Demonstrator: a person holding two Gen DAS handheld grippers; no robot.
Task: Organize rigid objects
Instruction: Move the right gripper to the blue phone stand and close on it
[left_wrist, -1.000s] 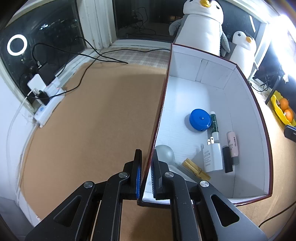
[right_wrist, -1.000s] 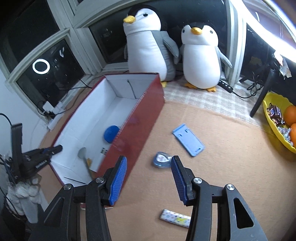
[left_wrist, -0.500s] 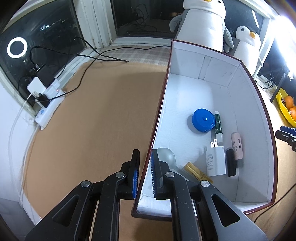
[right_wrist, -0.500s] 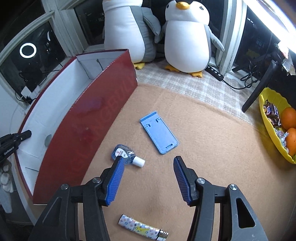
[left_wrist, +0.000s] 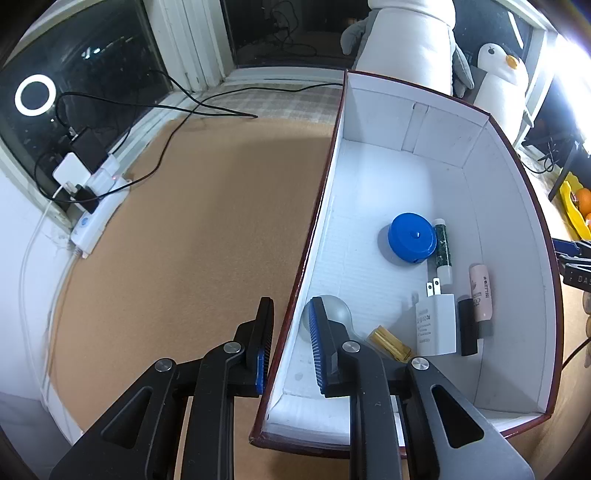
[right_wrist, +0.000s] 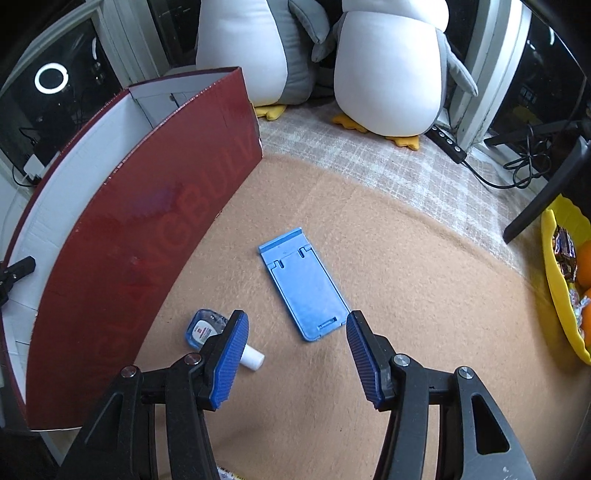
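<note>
A dark red box with a white inside (left_wrist: 406, 177) holds a blue round case (left_wrist: 412, 237), a white charger (left_wrist: 436, 325), a green tube (left_wrist: 442, 247), a pink tube (left_wrist: 481, 291) and a spoon (left_wrist: 332, 310). My left gripper (left_wrist: 291, 341) straddles the box's left wall (left_wrist: 314, 229), its jaws a little apart from it. In the right wrist view the box (right_wrist: 140, 236) stands at the left. My right gripper (right_wrist: 295, 354) is open and empty just short of a blue phone stand (right_wrist: 303, 288). A small blue bottle with a white cap (right_wrist: 207, 328) lies by its left finger.
Two plush penguins (right_wrist: 384, 62) stand at the back by the window. A yellow tray with oranges and sweets (right_wrist: 565, 295) is at the right. A power strip with cables (left_wrist: 92, 206) lies at the left edge. A patterned object shows at the bottom edge (right_wrist: 229, 474).
My left gripper's jaws have opened slightly off the box wall. My right gripper has moved forward and down toward the phone stand, staying open.
</note>
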